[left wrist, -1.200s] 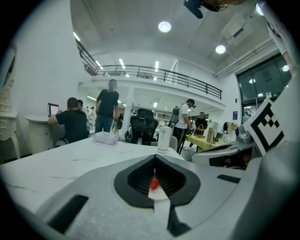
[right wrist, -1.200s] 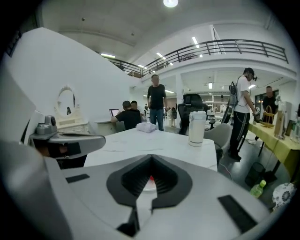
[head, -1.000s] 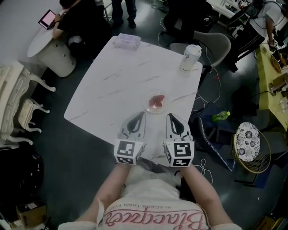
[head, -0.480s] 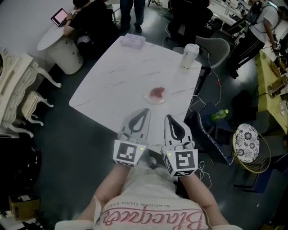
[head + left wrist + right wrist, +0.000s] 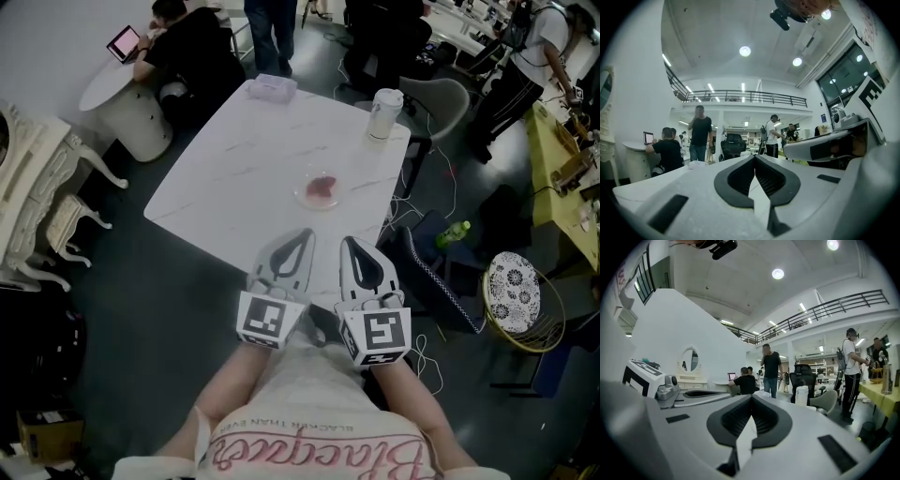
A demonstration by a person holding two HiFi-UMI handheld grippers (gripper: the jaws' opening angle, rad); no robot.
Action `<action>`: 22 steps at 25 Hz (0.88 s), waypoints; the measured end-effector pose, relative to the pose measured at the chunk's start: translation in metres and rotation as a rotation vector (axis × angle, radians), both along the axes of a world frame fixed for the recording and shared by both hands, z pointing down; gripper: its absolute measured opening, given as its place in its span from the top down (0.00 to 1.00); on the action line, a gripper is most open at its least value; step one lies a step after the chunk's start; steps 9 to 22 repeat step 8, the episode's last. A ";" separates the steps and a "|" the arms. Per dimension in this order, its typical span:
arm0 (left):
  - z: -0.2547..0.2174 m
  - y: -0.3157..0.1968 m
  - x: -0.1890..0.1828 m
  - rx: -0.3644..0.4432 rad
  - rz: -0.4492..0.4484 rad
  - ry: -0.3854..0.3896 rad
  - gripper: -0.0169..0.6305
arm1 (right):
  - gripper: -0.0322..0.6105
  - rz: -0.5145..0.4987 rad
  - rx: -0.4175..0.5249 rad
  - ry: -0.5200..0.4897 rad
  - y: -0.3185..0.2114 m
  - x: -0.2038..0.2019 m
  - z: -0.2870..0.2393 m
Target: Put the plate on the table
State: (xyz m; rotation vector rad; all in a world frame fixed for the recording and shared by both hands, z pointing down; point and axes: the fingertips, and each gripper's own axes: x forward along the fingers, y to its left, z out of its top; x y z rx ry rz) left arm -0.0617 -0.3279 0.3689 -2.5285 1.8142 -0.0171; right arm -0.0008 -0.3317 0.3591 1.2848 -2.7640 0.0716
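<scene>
Left gripper: fingers pressed together, holding nothing.
Right gripper: fingers pressed together, holding nothing.
Plate: on table, apart from both grippers.

— What's different from a second ago?

— You stand further back. Your left tool and right tool had their tips just beside the plate; now a strip of bare table lies between them and it.

— And the near corner?

— Your tools' marker cubes were over it. Now they hang off the table, with only the front ends over the top.

— Anything else?

— Your head view has shifted: the seated person at the top left shows more fully, and the standing person has stepped closer to the far edge.
</scene>
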 end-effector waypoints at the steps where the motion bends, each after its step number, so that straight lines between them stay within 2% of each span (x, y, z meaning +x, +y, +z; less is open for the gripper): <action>1: -0.001 0.001 0.001 0.001 0.002 0.000 0.97 | 0.95 -0.001 0.002 0.001 0.000 0.000 0.000; 8: -0.011 0.012 0.015 0.041 0.023 -0.028 0.97 | 0.95 -0.014 0.006 0.007 0.012 0.003 -0.002; 22: -0.011 0.012 0.015 0.041 0.023 -0.028 0.97 | 0.95 -0.014 0.006 0.007 0.012 0.003 -0.002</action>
